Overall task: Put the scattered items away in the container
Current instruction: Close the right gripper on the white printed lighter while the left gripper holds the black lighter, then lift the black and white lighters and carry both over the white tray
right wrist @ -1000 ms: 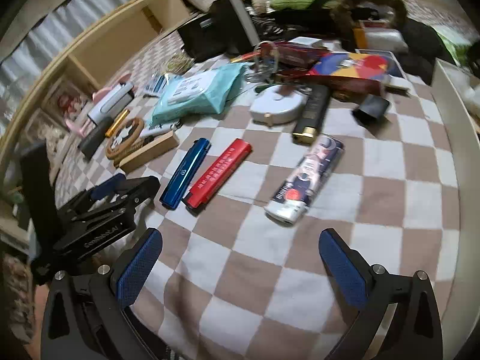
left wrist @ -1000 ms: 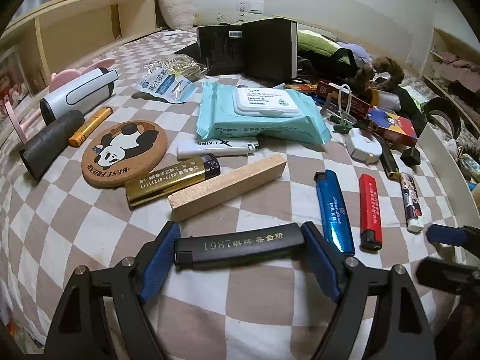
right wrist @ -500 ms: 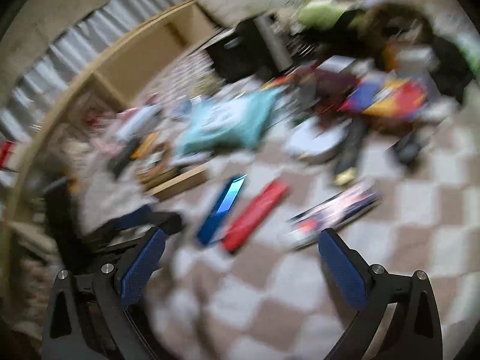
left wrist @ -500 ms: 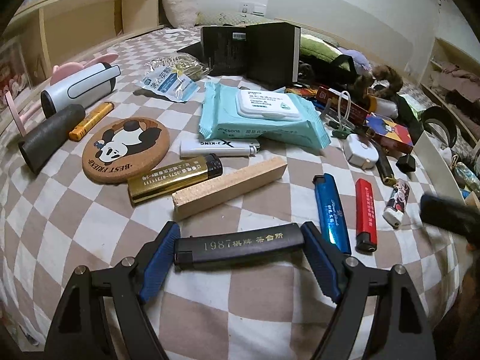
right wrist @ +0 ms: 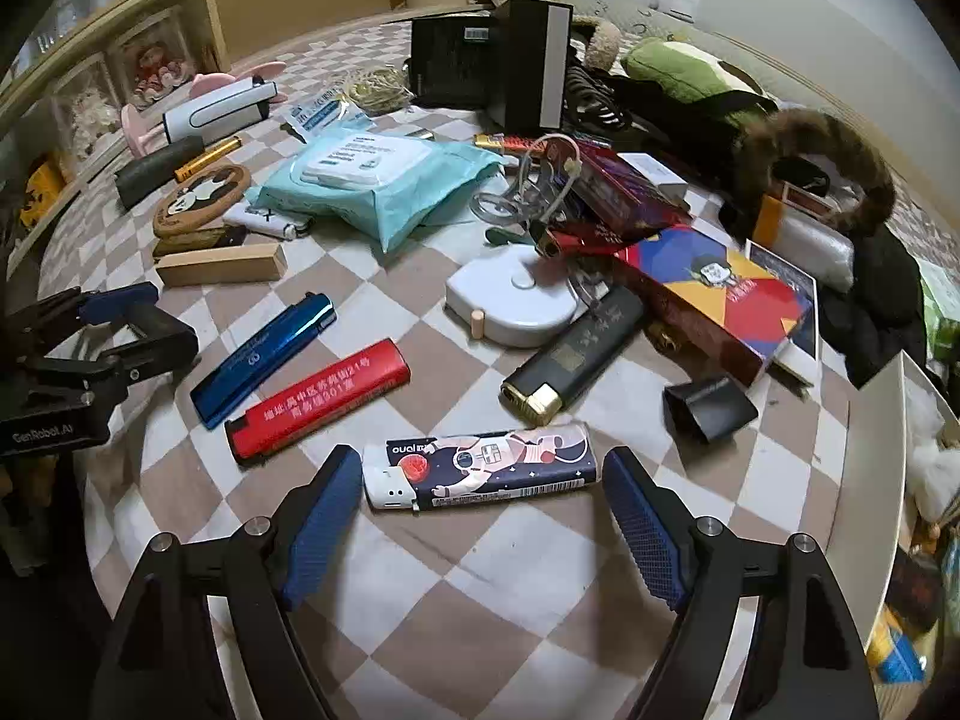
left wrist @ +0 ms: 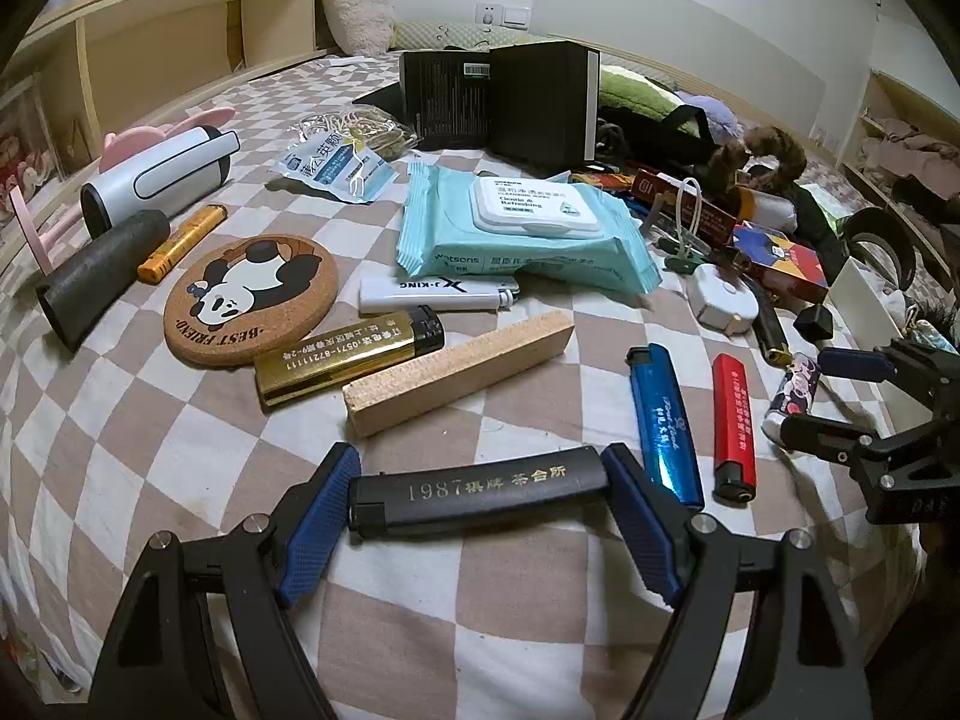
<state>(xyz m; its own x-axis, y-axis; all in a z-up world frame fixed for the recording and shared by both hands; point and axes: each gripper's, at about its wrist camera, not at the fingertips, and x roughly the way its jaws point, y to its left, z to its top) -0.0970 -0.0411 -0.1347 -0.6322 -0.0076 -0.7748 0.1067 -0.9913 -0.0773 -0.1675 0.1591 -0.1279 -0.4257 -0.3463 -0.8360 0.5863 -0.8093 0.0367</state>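
Lighters littered the bed point(left wrist: 150, 456): left gripper point(left wrist: 480, 495) jaws clamped the black lighter point(left wrist: 480, 489) endwise; right gripper point(right wrist: 480, 495) jaws wide, bracketing the astronaut lighter point(right wrist: 480, 471) for pickup.

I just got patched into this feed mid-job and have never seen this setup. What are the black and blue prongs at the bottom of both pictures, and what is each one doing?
There is no robot: a person holds a two-finger tool in each hand, each with a fisheye camera looking along its fingers.

The left wrist view shows the left tool, its blue pads against the ends of a black lighter printed "1987".

In the right wrist view, the right tool is open around an astronaut-print lighter, with gaps at both ends.

Both lie on a checkered bedspread among a blue lighter, a red lighter, a wet-wipes pack and a panda coaster. The white container edge shows at right.
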